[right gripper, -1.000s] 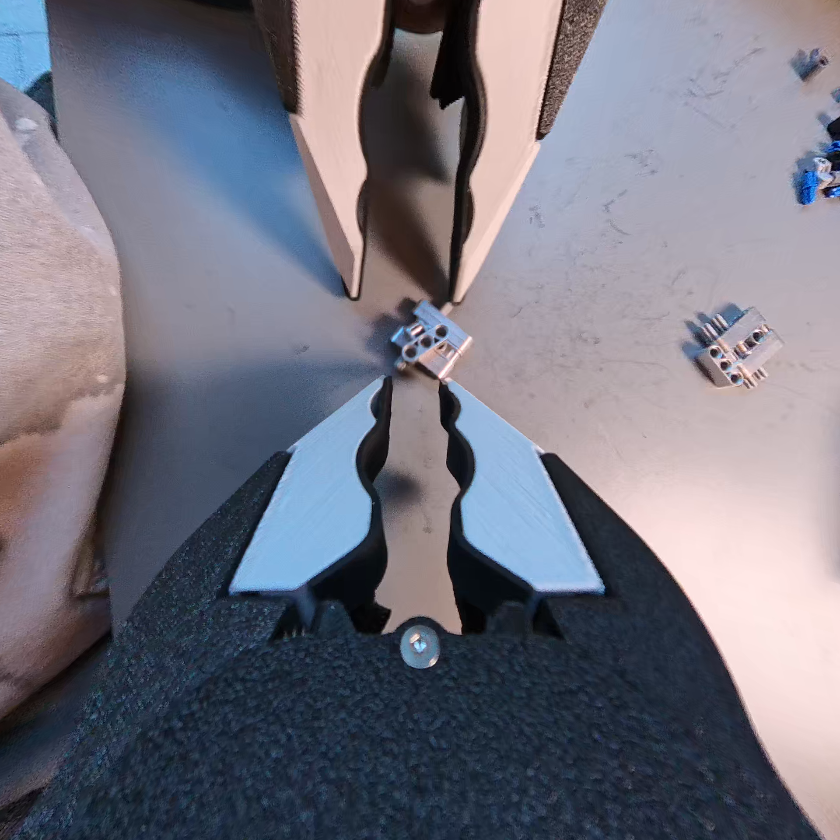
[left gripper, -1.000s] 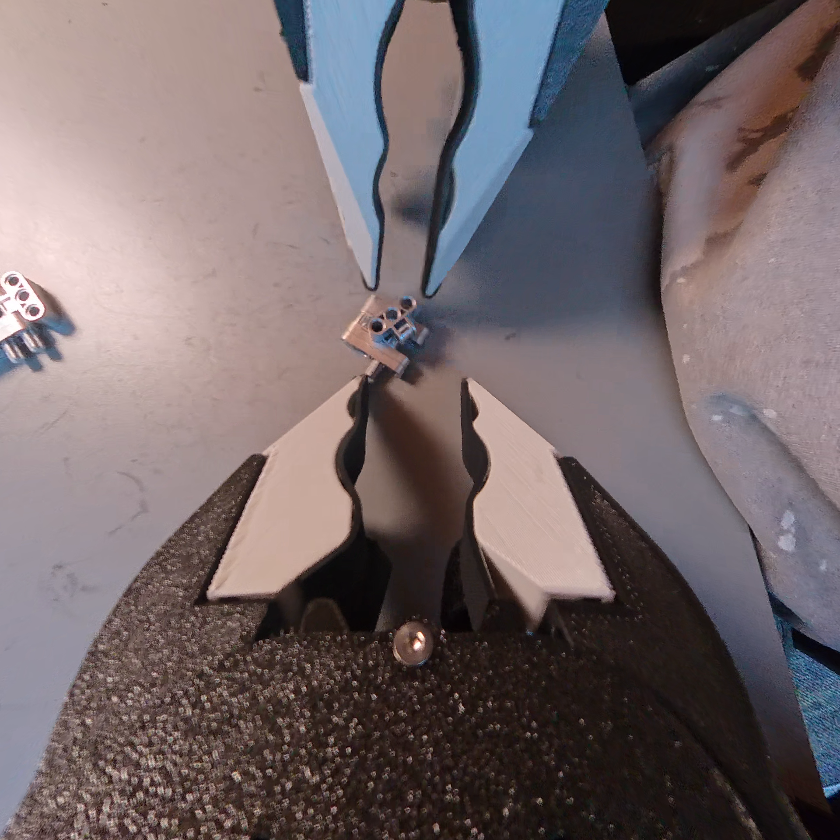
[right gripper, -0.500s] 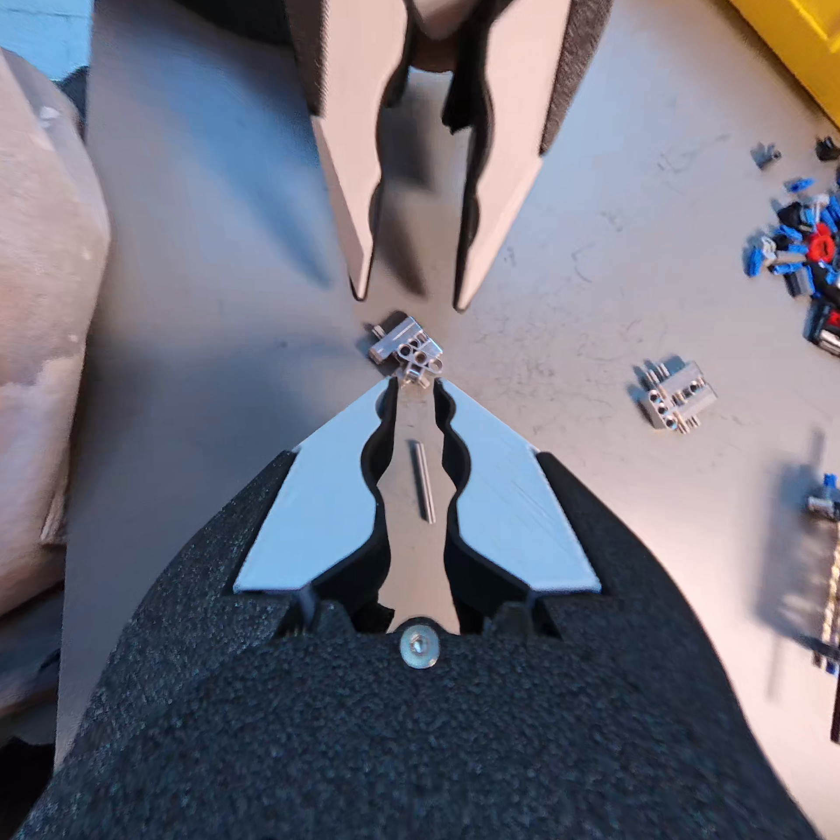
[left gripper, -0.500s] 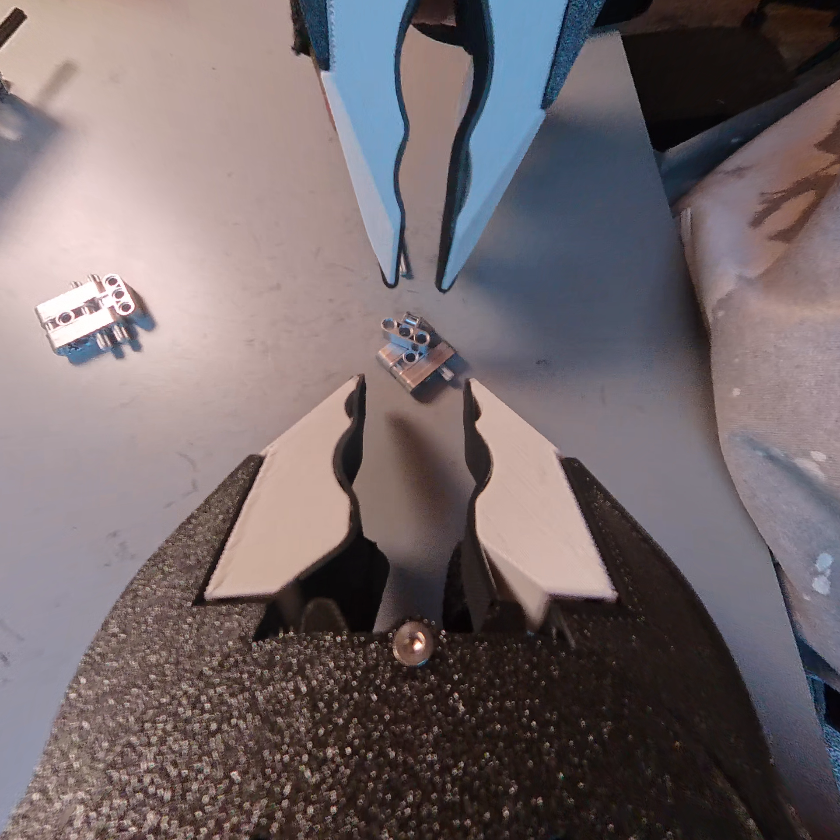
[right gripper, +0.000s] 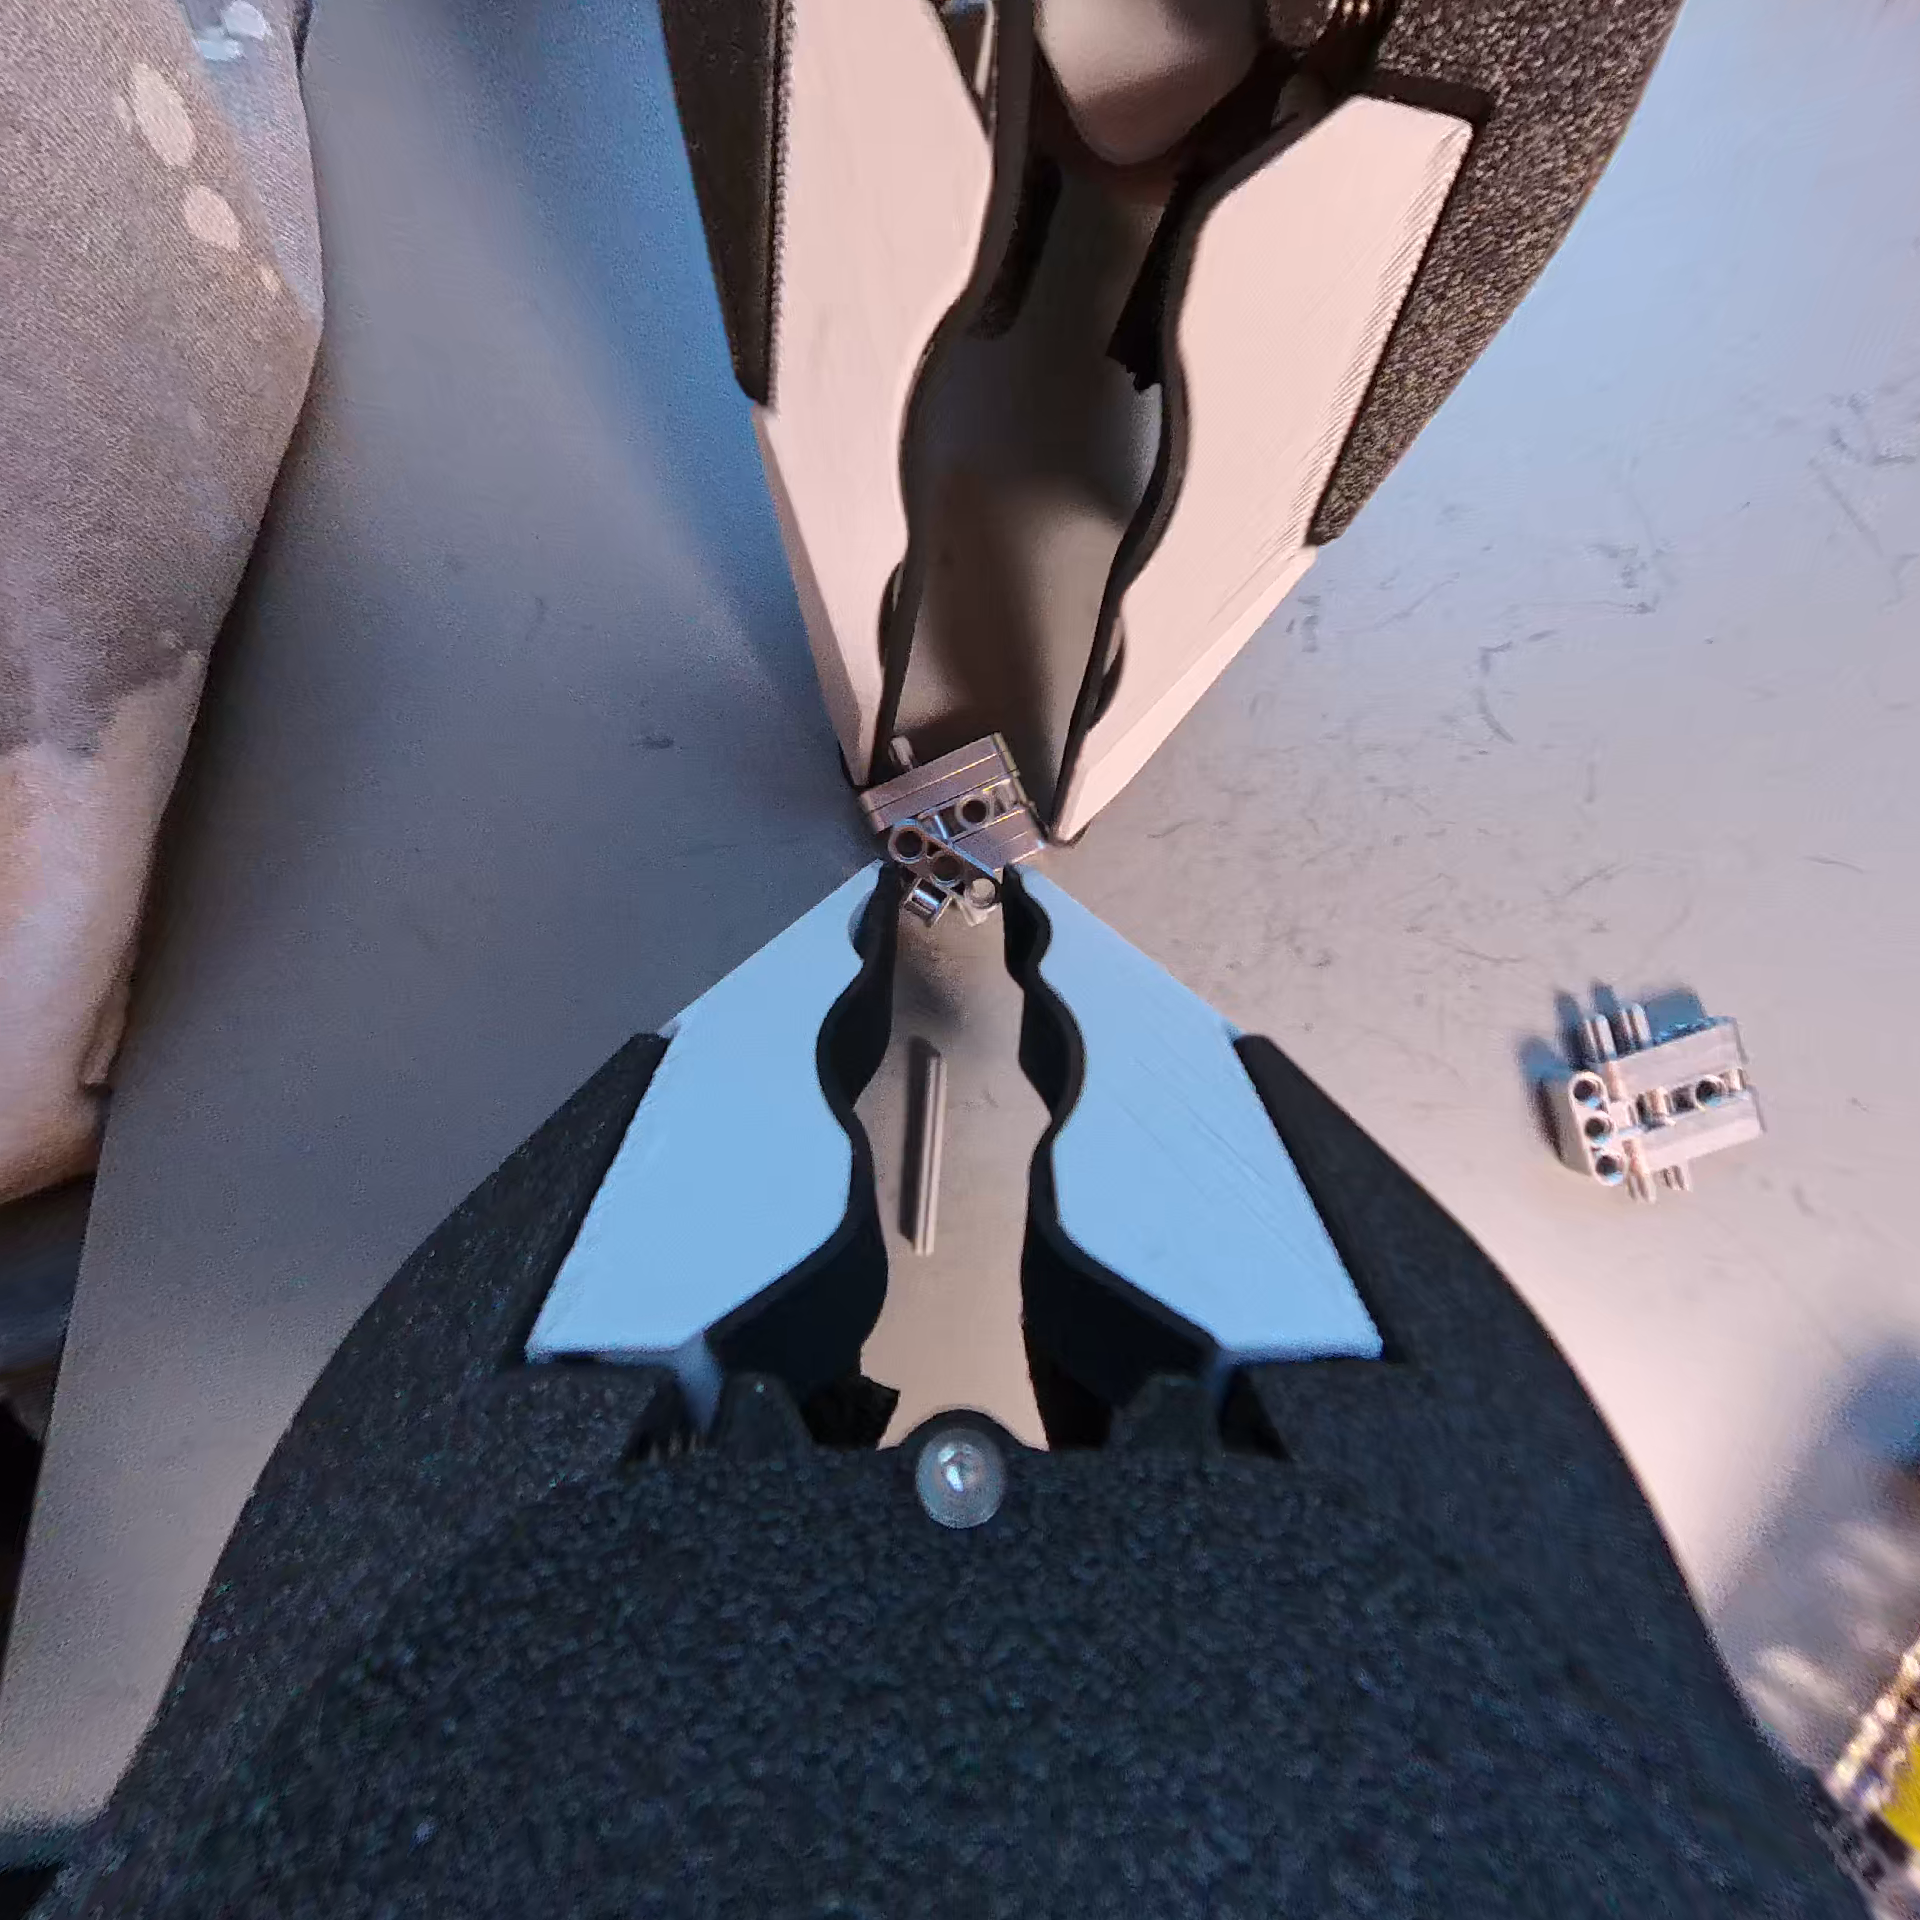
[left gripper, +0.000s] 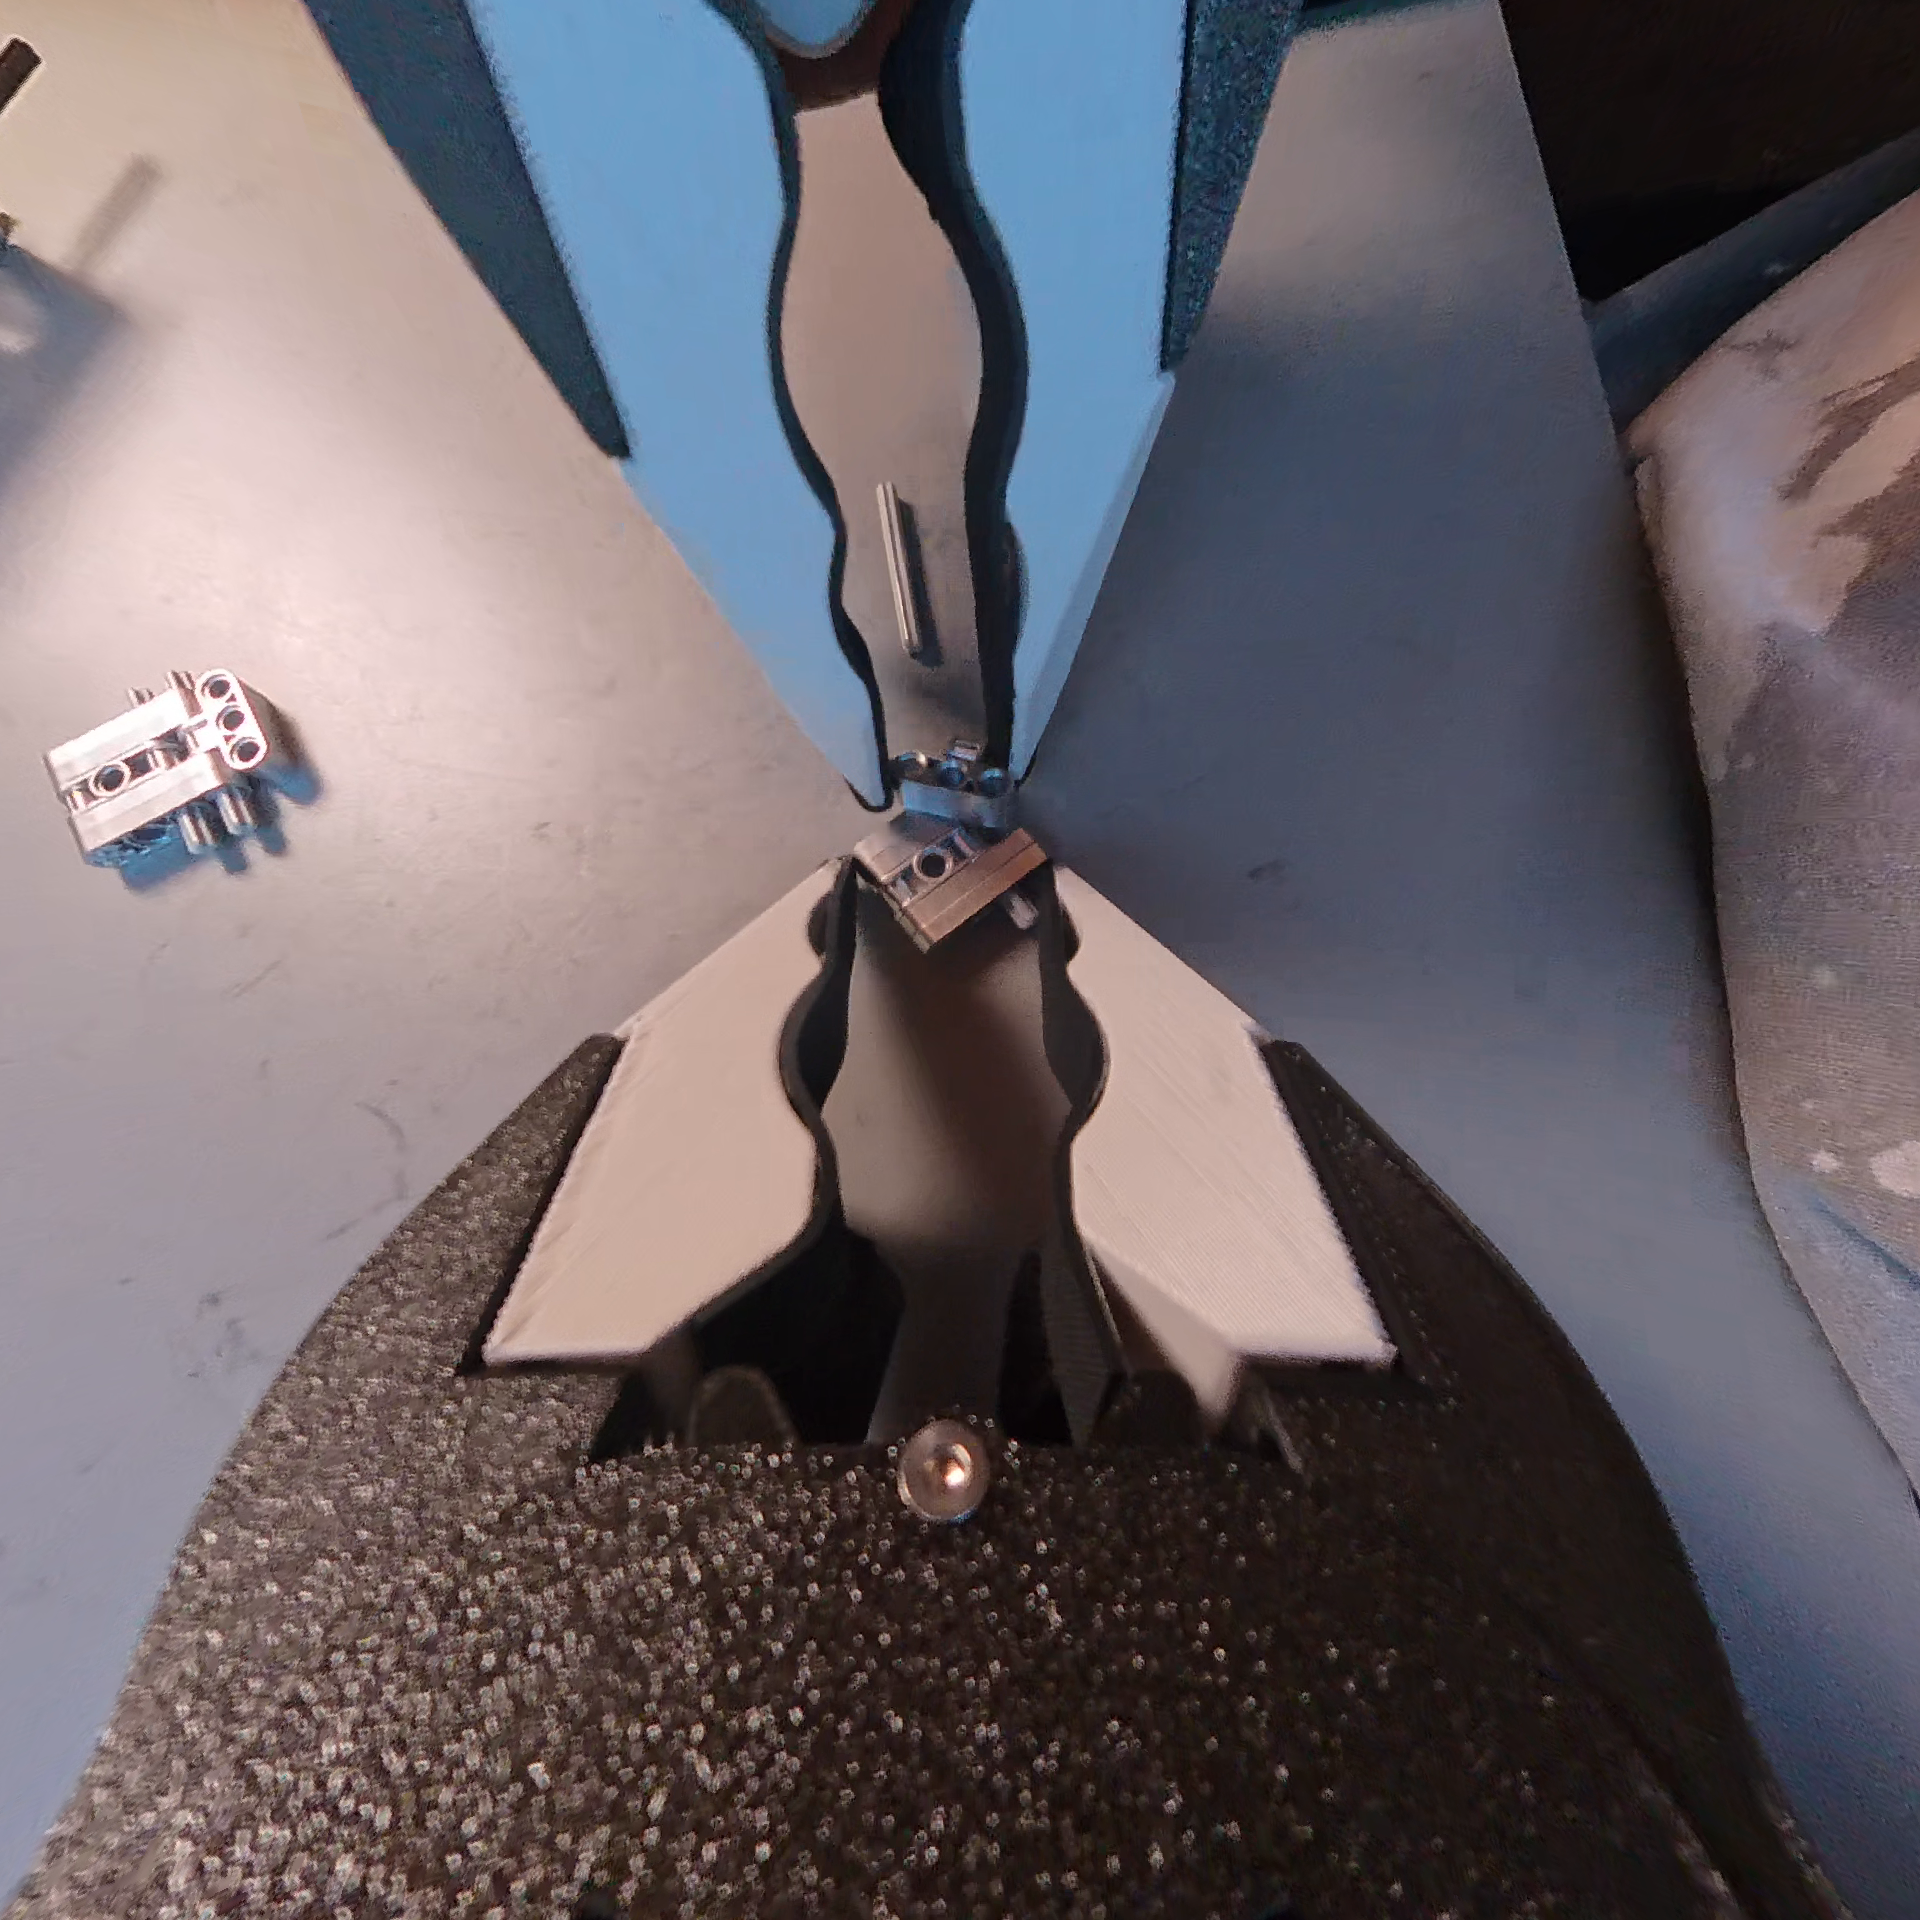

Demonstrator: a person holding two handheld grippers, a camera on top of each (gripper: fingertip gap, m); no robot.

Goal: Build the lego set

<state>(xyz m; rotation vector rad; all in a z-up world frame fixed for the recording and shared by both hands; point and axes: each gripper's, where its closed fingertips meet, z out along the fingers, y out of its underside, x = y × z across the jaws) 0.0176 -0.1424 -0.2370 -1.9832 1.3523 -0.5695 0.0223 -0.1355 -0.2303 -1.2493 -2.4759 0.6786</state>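
Both pairs of jaws meet nose to nose over the table (left gripper: 312,1039). The left gripper (left gripper: 940,883) has its jaws clamped on the beam end of a small grey brick assembly (left gripper: 951,868); the right gripper (right gripper: 940,899) pinches its pin-hole end. With such shallow tip grips, any twist or uneven pull could likely pop the piece loose onto the table. Count: two grippers, two grey assemblies, the second (left gripper: 166,764) lying well apart, and one thin grey axle (right gripper: 923,1143).
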